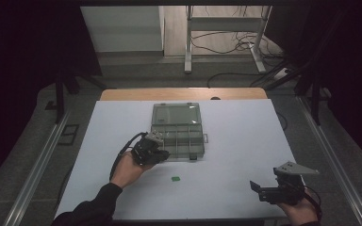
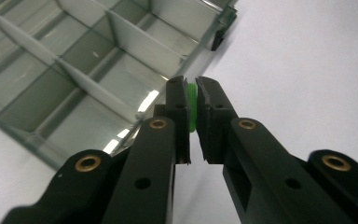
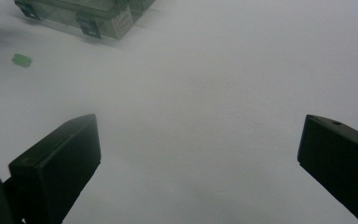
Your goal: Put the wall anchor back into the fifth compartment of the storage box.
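Nearest in the high view, the right hand-held gripper (image 1: pixel 256 188) rests on the white worktop (image 1: pixel 245 141), a green chip (image 1: pixel 175 178) lying apart. Left gripper view: left hand-held gripper (image 2: pixel 191 100) pinches a green piece (image 2: pixel 192 105) by the compartment box (image 2: pixel 74 70). Right gripper view: jaws wide apart.

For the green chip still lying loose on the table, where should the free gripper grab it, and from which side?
The green chip lies flat on the white table, apart from the box. Probably best to come straight down with the open right gripper and pinch its two opposite short edges, since it looks too thin to grip from the side.
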`<move>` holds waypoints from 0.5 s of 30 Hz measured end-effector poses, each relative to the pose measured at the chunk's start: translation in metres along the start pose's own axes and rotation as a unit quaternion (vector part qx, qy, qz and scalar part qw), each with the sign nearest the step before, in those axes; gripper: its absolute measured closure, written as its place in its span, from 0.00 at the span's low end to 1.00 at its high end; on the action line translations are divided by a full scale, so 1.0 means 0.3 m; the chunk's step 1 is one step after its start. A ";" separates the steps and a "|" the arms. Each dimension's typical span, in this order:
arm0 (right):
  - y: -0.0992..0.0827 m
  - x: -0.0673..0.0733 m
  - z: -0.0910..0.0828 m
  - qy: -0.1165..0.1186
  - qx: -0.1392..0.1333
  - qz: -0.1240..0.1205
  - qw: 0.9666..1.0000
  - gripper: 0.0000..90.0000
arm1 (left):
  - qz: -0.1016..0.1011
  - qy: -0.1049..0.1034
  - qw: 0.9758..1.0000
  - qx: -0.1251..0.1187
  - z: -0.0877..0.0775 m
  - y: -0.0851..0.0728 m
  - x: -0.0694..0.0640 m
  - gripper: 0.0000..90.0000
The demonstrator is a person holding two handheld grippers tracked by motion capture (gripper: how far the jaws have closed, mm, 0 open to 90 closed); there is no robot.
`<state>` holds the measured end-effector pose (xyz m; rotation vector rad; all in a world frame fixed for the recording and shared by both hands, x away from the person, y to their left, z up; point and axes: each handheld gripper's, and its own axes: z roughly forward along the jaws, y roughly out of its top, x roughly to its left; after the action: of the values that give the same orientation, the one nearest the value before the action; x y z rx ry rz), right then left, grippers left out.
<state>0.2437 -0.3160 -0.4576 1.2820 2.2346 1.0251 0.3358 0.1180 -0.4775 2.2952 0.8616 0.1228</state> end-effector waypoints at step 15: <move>0.000 0.001 0.002 0.000 0.002 -0.001 1.000 0.00 | -0.030 0.035 0.999 -0.027 -0.036 -0.019 0.068 0.93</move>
<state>0.2440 -0.3155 -0.4580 1.2812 2.2396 1.0204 0.3453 0.1397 -0.4757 2.2241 0.9501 0.1974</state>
